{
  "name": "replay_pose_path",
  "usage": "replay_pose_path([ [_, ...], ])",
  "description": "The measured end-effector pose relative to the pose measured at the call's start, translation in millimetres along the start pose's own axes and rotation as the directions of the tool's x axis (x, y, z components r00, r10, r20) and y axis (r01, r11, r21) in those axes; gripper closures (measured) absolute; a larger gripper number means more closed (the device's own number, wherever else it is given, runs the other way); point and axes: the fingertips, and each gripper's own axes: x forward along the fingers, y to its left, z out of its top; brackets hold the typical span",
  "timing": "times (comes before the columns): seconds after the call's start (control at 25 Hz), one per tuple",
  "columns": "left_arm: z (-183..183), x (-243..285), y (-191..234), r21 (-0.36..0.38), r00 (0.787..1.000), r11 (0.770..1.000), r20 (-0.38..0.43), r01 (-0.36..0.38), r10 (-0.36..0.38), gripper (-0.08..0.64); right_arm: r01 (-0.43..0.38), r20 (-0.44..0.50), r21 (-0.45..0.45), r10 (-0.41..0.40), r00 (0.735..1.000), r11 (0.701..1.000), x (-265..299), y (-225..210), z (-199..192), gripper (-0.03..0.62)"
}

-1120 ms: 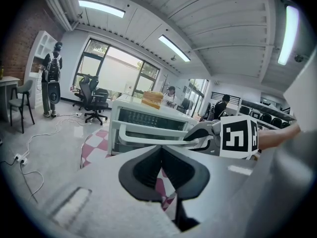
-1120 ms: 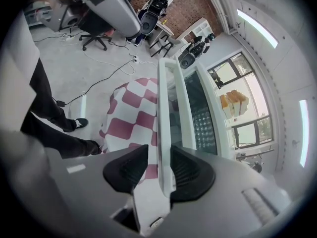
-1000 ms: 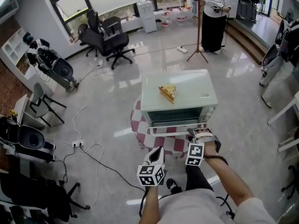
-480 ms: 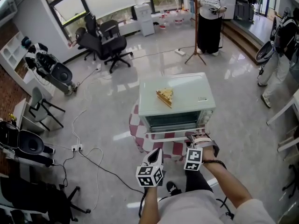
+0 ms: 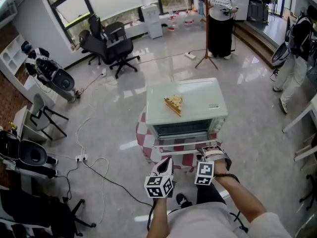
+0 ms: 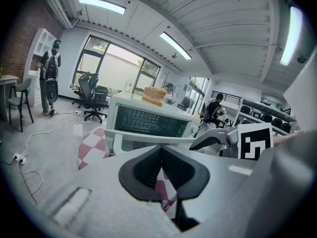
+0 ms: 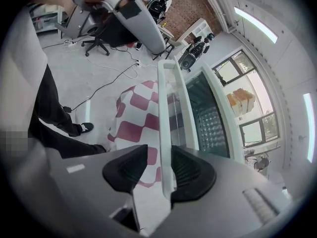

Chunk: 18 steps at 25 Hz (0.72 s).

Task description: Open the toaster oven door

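A pale green toaster oven (image 5: 185, 94) stands on a small table with a red-and-white checked cloth (image 5: 147, 148), and a slice of toast (image 5: 174, 103) lies on its top. Its glass door (image 7: 208, 114) faces me; whether it is ajar I cannot tell. The white bar handle (image 7: 166, 118) runs between the jaws of my right gripper (image 7: 161, 170) (image 5: 210, 151). Those jaws have just been opening, and a gap shows beside the left pad (image 7: 130, 167). My left gripper (image 5: 166, 160) (image 6: 161, 155) hangs shut and empty, left of the right one and short of the handle (image 6: 148, 135).
A person (image 5: 220, 14) stands at the back by a tripod stand (image 5: 208, 33). Office chairs (image 5: 111, 43) sit at the back left. Cables and a power strip (image 5: 79, 157) lie on the floor to my left. Another person (image 5: 297, 43) is at the right edge.
The head view has shifted a little, so the oven sits slightly lower and further left. Both grippers keep their places, the right one still at the handle.
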Motion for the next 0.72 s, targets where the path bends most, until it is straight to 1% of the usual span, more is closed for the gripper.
replay_pose_path([
  [0.4,1.9,11.7,2.2,0.006,1.000,1.000,-0.013,-0.005,0.005,0.555,-0.044,0.011,-0.004,0.044,0.999,0.999,4.9,21.1,2.2,0.449],
  [0.72,4.4,18.6,12.4,0.006,0.999,1.000,-0.021,-0.028,0.028,0.555,-0.070,0.009,-0.019,0.070,0.998,0.997,11.9,39.3,2.5,0.449],
])
